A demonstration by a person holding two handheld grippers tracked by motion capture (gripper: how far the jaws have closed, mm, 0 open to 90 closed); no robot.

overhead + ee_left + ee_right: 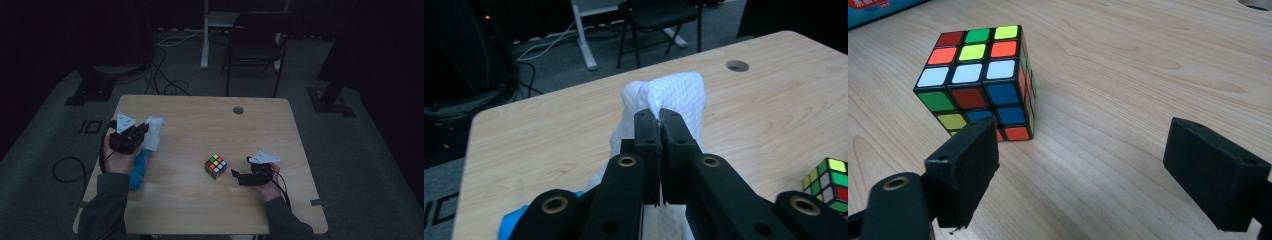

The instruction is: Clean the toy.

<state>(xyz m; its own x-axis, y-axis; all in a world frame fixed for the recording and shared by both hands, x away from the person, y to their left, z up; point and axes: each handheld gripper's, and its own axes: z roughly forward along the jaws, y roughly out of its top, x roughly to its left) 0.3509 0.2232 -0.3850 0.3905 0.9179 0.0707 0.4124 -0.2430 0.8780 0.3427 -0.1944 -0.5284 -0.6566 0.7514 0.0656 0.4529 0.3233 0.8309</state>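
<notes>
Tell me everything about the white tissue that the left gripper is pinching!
The white tissue looks like soft paper with a dimpled, quilted pattern. The left gripper has its jaws shut on a crumpled corner, so a puffy fold stands above the tips while the rest hangs down behind them, toward the blue tissue pack. In the high view it is lifted over the left side of the wooden table, away from the cube.

The blue pack (514, 222) below the left claw (658, 117) is mostly hidden; the cube (830, 184) beside it is cut off.
</notes>
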